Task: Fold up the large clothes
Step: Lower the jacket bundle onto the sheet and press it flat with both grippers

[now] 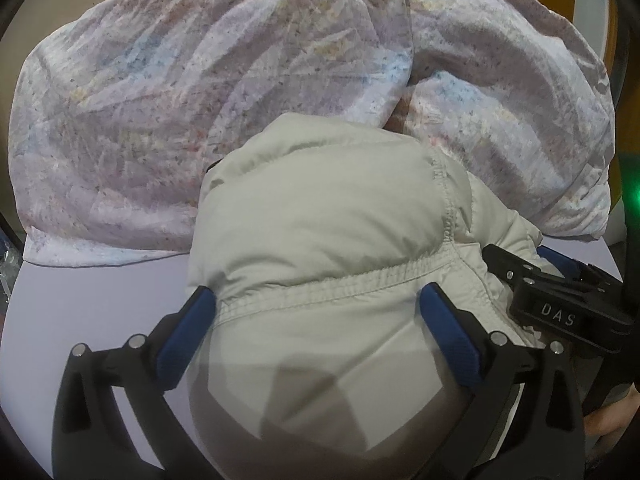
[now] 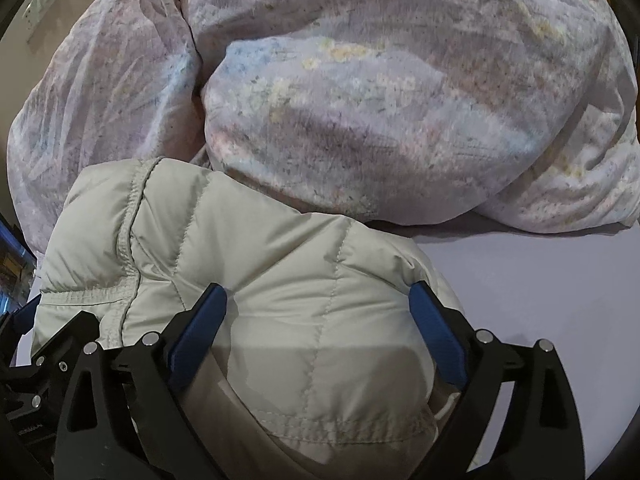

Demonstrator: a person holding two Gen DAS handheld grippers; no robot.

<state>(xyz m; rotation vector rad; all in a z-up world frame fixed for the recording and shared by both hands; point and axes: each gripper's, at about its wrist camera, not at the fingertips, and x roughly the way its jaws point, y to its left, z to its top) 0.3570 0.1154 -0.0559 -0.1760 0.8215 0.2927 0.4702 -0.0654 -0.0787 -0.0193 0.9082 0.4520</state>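
Note:
A pale grey-green quilted puffer jacket [image 1: 328, 220] [image 2: 260, 248] lies bunched into a thick bundle on a lavender sheet [image 1: 100, 300] [image 2: 540, 288]. My left gripper [image 1: 316, 292] stands open wide over the bundle's near end, its blue pads [image 1: 188, 332] on either side of a stitched seam, and the padding bulges up between them. My right gripper [image 2: 317, 288] is open too and straddles the quilted panels beside it. Neither pair of pads pinches the fabric. The jacket's underside and the rest of its shape are hidden.
A crumpled floral duvet [image 1: 200, 80] [image 2: 400, 100] is heaped right behind the jacket and touches its far edge. The right gripper's black housing marked DAS [image 1: 560, 312] sits close to the right of my left fingers. Bare sheet shows on both outer sides.

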